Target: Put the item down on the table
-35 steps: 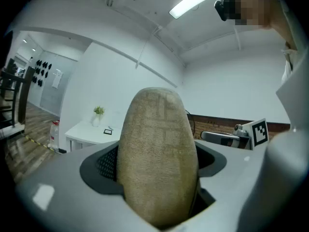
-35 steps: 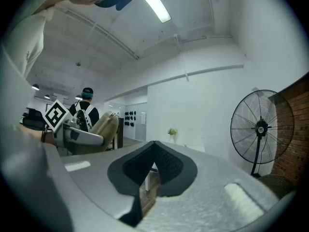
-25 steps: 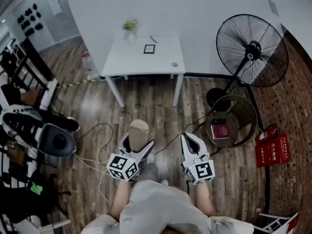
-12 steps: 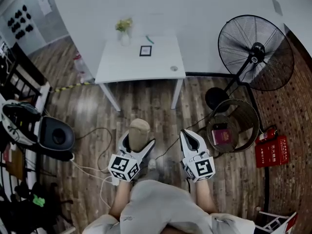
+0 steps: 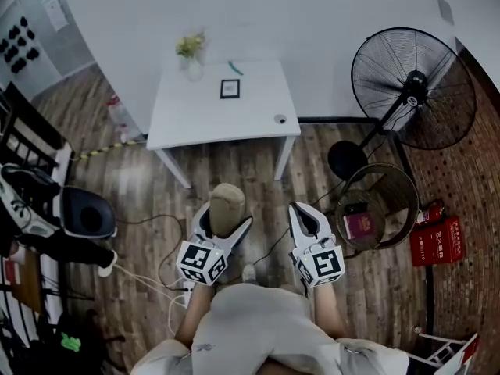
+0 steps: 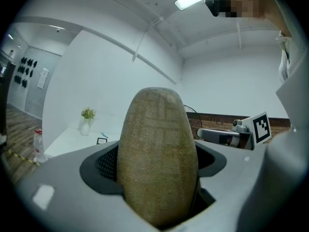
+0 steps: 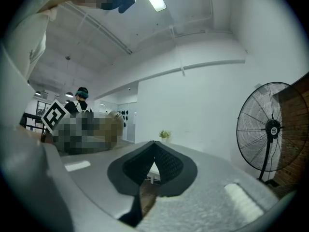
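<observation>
1. While the item [image 5: 226, 207] sits clamped in the left gripper [image 5: 226, 219], nothing of the put-down is done. The left gripper view shows this tan, rough oval [image 6: 157, 158] upright between the jaws. They press on its lower flanks, and its rounded top stands above them.
2. The right gripper [image 5: 298, 209] carries nothing. Its own view shows the jaws meeting at their tips, with only a thin slit lower down.
3. Both grippers hang over the wood floor [image 5: 234, 170], close to the person's body. The item is in the air and touches no surface.
4. The white table [image 5: 258, 112] stands ahead, well apart from both grippers. It bears a vase [image 5: 191, 67], a small frame [image 5: 229, 89] and a small round thing [image 5: 280, 119] near its right edge.
5. By my judgement, the whole task is left: carry the item to the table, lower it onto a bare patch, spread the left jaws and draw back. Being oval, it may tip or roll if set on its end.
</observation>
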Tool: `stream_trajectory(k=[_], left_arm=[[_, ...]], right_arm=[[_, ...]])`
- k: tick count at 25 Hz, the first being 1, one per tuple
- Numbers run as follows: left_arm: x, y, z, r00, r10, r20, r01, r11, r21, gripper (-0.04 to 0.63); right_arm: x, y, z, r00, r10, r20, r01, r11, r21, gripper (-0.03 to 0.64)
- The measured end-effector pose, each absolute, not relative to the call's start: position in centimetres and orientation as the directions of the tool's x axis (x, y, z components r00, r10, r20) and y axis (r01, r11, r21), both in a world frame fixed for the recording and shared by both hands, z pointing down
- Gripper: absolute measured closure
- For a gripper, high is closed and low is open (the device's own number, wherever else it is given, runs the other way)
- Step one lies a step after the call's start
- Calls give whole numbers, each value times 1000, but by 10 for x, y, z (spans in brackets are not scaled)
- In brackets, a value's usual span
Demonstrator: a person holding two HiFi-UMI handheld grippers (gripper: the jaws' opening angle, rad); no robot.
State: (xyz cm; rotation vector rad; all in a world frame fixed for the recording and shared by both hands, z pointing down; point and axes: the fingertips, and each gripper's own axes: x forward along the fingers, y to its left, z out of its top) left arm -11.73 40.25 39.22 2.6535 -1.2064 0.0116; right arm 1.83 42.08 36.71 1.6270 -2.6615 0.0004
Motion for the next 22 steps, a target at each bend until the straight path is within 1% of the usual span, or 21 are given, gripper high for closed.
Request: stream_trajectory(k=[11, 22], left_arm=[[-127, 352, 404, 683, -722, 114, -724, -646, 242, 160], [-125, 293, 407, 665, -738, 114, -741, -632, 227, 159]], right_arm=[[12, 375, 374, -413, -909, 48, -910, 414, 15, 614], [9, 310, 378, -447, -894, 37, -894, 448, 18, 614]])
